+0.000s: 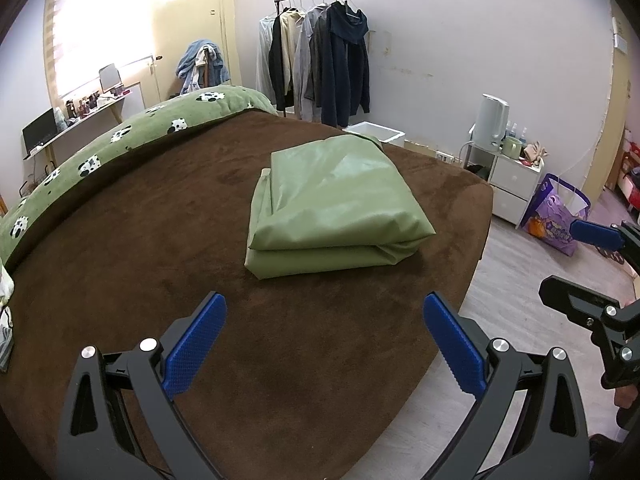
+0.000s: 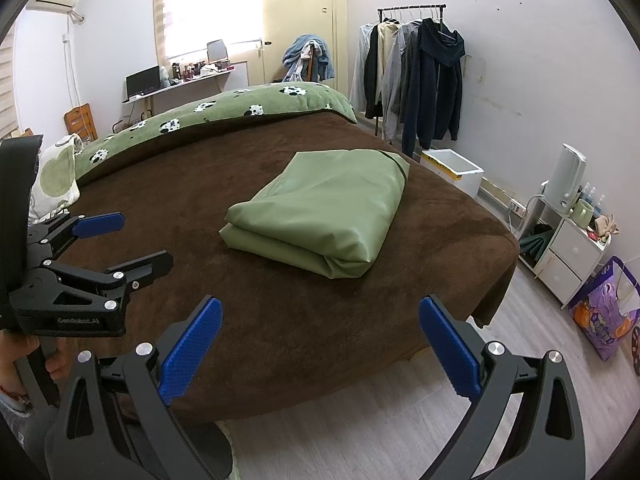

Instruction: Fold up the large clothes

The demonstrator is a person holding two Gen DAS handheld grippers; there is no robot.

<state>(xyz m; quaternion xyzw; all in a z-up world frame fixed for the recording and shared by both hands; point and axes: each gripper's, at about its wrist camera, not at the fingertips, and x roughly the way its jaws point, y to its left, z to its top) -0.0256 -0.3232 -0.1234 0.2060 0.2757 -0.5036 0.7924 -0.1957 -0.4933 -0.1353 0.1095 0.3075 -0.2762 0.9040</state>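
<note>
Plain olive-green garment (image 1: 332,200) on a brown blanket (image 1: 160,240) — green duvet (image 1: 132,132) (black-and-white paw prints).

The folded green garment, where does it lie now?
The folded green garment lies on the brown bed cover, centre of both wrist views, ahead of both open grippers, with the clothes rack behind it.

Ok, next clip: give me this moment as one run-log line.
garment: green, folded, on brown bed | left gripper: open, empty, clear of garment | right gripper: open, empty | fold looks done
</note>
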